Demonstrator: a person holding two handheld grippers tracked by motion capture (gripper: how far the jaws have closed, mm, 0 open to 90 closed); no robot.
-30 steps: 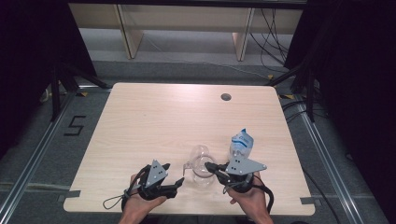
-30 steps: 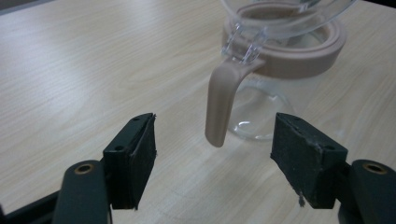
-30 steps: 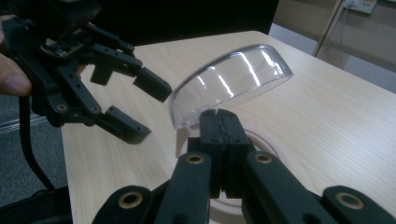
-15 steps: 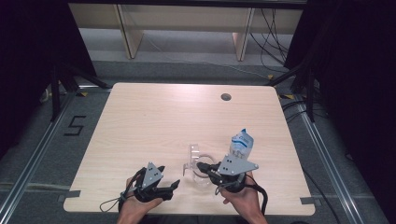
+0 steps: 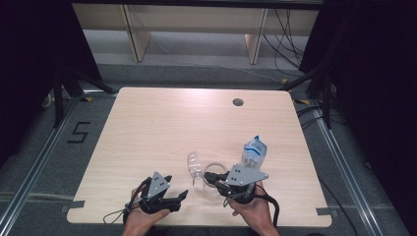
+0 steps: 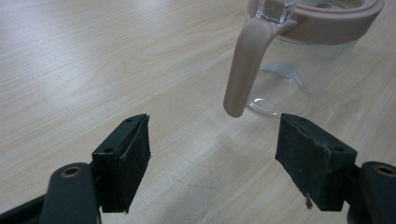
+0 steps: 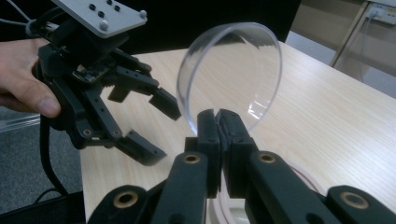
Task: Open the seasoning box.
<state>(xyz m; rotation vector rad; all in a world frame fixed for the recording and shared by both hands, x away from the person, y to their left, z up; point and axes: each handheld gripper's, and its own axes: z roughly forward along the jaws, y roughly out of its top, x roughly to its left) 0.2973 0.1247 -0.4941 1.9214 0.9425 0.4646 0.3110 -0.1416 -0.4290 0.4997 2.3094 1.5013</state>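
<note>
**Legible markings: one floor numeral, one unreadable label**

- Numeral "5" (image 5: 78,132): black tape strokes on the grey floor (image 5: 44,162), left of the worktop (image 5: 162,123), seen from the high view.
- Bottle label (image 5: 255,146): blue-and-white print on the bottle (image 5: 253,153) standing near the worktop's right front; lettering too small and blurred to read.
- Both gripper views: no text, brand or number can be read on anything.
</note>
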